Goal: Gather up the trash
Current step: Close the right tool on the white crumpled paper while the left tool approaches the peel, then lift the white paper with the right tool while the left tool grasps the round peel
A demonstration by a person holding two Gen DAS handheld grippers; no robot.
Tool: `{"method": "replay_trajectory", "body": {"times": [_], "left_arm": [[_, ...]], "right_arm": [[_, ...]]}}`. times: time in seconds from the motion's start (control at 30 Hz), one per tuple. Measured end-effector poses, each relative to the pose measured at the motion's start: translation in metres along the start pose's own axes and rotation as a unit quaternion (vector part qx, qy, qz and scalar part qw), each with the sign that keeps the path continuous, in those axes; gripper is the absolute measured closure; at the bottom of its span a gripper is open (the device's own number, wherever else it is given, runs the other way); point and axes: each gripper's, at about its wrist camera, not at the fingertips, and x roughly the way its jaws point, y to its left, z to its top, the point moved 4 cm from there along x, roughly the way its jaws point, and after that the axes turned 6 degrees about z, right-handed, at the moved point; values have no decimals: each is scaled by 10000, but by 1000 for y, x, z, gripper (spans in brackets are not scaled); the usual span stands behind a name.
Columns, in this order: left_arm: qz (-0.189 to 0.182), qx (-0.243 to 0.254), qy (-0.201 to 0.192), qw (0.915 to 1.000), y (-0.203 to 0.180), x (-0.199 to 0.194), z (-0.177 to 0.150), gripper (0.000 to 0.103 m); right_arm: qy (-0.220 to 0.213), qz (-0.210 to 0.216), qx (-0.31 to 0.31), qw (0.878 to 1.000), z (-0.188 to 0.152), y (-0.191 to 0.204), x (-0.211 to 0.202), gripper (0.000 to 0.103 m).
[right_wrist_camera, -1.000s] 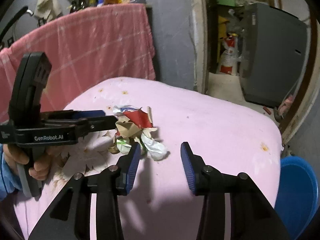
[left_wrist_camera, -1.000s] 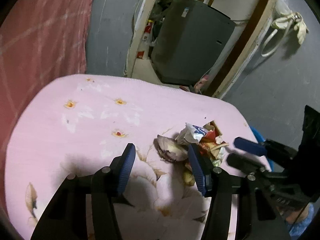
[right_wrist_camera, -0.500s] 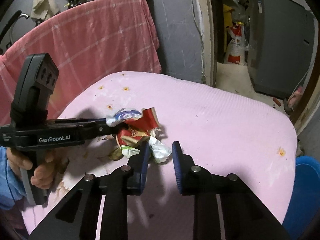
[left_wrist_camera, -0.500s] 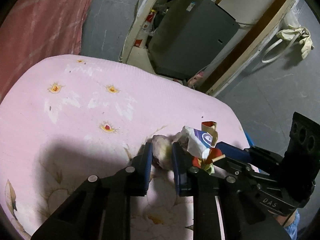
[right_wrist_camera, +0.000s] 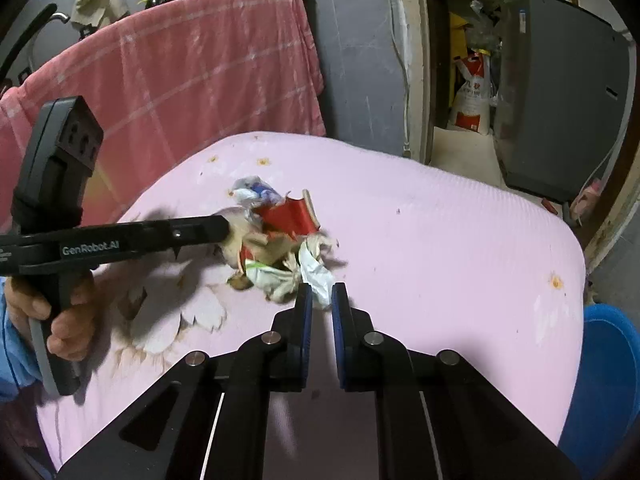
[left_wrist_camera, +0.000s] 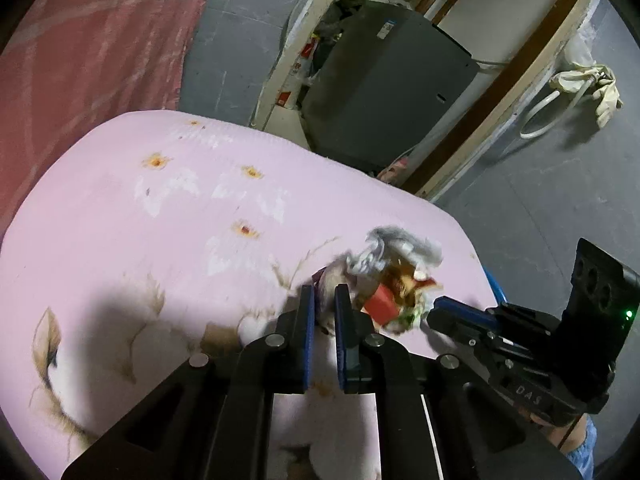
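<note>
A pile of crumpled trash (left_wrist_camera: 392, 280), made of red card, white wrappers and brown scraps, sits on the pink flowered tablecloth (left_wrist_camera: 160, 220). My left gripper (left_wrist_camera: 322, 300) is at the pile's left edge. Its jaws are closing and nearly together, pinching a pale scrap. In the right wrist view the same pile (right_wrist_camera: 280, 240) lies ahead of my right gripper (right_wrist_camera: 322, 298). Those jaws are also closing and pinch a white wrapper at the pile's near edge. The left gripper (right_wrist_camera: 222, 230) reaches in from the left, and the right gripper (left_wrist_camera: 434, 306) touches the pile's right side. I cannot tell whether the pile has left the cloth.
A blue bin (right_wrist_camera: 604, 380) stands beside the table's right edge. A dark grey cabinet (right_wrist_camera: 560, 92) fills the doorway beyond the table. A pink checked cloth (right_wrist_camera: 180, 80) hangs behind on the left. A person's hand (right_wrist_camera: 68, 320) holds the left gripper's handle.
Both grippers went from wide open to nearly together. The left one closed on the pile's left scrap and the right one on the white wrapper. The pile bunched up between them.
</note>
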Motion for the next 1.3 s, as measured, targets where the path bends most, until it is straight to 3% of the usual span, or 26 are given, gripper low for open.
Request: {"method": "replay_trajectory", "body": {"times": [0.23,0.3,0.33,0.37,0.6,0.7,0.8,0.97,1.13,1.3], "left_arm": [[85,-135,-131,9998,7,-13,-13,97],[107,-162,-153,9997,9,-15,-14,97],[114,-178,-158,9997,10,-15,-15,97],[117,-194,-164,9996,11,-15,-16,97],[131,-161,-250,9995,10,-15,-20,97],[125,-149,-266,9995,10,-17,-23,97],[124,-171,-269,9994,11,-17,-23,97],[135,-188,-319,9992,8,-19,-25,97],[4,-309,-397,9987,9,-24,-27,98],[22,-232,-670,9975,3,-39,-31,98]], "right_arm": [[-94,-45,142,9998,-4,-2,-6,93],[-117,-70,206,9997,-1,-5,-6,83],[-137,-99,223,9996,0,-6,-6,69],[-151,-101,230,9996,1,-7,-6,66],[85,-209,43,9997,17,-6,12,66],[104,-16,102,9999,19,-7,17,79],[147,190,200,9995,18,-7,19,81],[171,404,210,9988,13,-1,18,93],[-16,185,-25,9998,7,13,6,97],[-509,-69,-38,9987,-5,21,-20,98]]}}
